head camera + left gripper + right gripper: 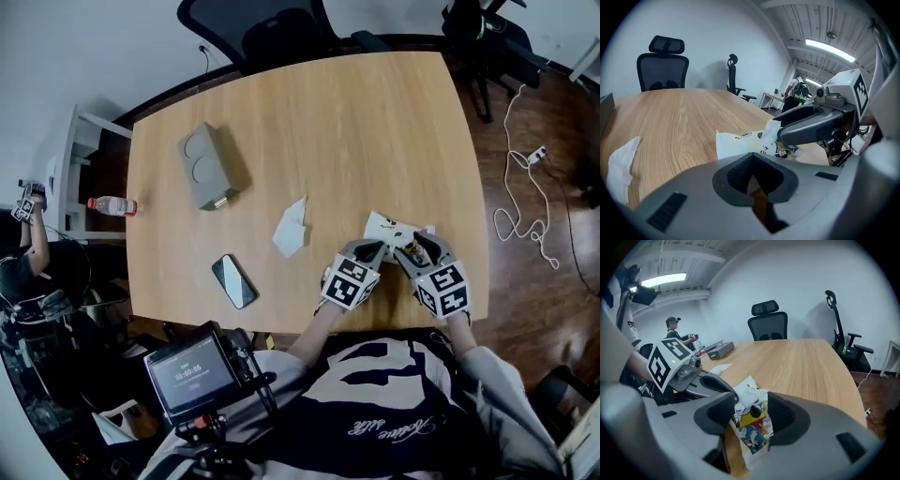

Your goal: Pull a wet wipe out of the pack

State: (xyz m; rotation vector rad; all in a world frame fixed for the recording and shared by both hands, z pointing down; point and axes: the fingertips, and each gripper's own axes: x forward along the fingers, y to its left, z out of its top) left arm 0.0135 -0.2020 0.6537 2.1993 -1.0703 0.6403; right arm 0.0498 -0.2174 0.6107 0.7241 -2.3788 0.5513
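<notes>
The wet wipe pack (387, 225) lies near the table's front edge, white with a colourful cartoon print (753, 430). A white tuft of wipe (749, 397) sticks up from its top. My right gripper (749, 412) stands open astride that tuft, with its pads apart from it. In the left gripper view, one right finger (813, 126) reaches over the pack (738, 143). My left gripper (752, 180) is shut just in front of the pack's near edge, which its jaws hide. In the head view both grippers (368, 251) (412, 249) meet at the pack.
A loose crumpled wipe (292, 228) lies left of the pack, with a phone (234, 280) nearer the front edge. A grey box (206, 167) sits at the back left. An office chair (663, 65) stands at the far side. A person (672, 330) stands beyond the table.
</notes>
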